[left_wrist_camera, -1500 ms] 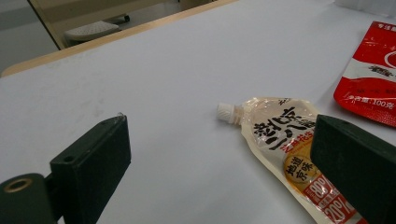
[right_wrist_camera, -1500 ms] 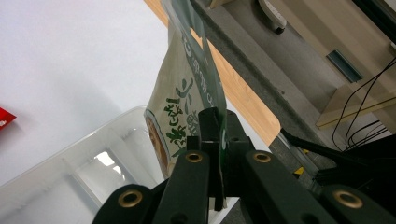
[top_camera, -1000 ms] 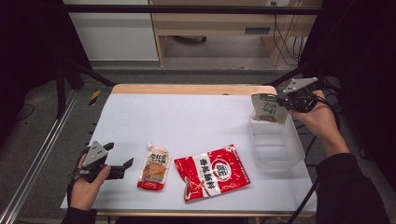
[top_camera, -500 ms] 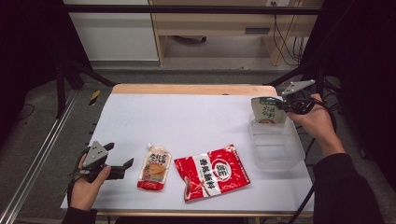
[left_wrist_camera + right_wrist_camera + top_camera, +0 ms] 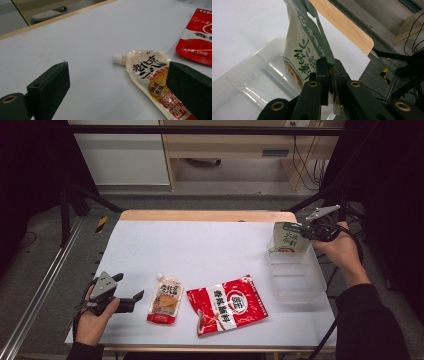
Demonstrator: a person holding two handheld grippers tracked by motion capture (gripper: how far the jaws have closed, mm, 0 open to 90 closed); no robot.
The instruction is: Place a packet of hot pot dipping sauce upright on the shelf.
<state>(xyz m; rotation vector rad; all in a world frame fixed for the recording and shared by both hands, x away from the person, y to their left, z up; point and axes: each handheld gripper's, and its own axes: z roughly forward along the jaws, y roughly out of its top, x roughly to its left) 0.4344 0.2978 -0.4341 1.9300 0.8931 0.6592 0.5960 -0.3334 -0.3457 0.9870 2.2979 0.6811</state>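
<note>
We've got the R gripper (image 5: 329, 75) clamped on the white-green foil pouch (image 5: 287, 239) over the clear plastic bin (image 5: 300, 287), L gripper (image 5: 129, 301) idle w/ jaws apart; next: lower, let go.

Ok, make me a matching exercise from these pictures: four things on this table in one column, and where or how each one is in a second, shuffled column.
Things:
1. green and white snack pouch
2. red flat sauce packet
3. pale spouted pouch with red base
4. clear plastic tub

States:
A. lying flat just right of the left hand-held gripper
B. standing near the table's right edge
C. pinched in the right hand-held gripper, hanging over the tub
D. lying flat at the table's front middle

Pairs: 1-C, 2-D, 3-A, 4-B
</note>
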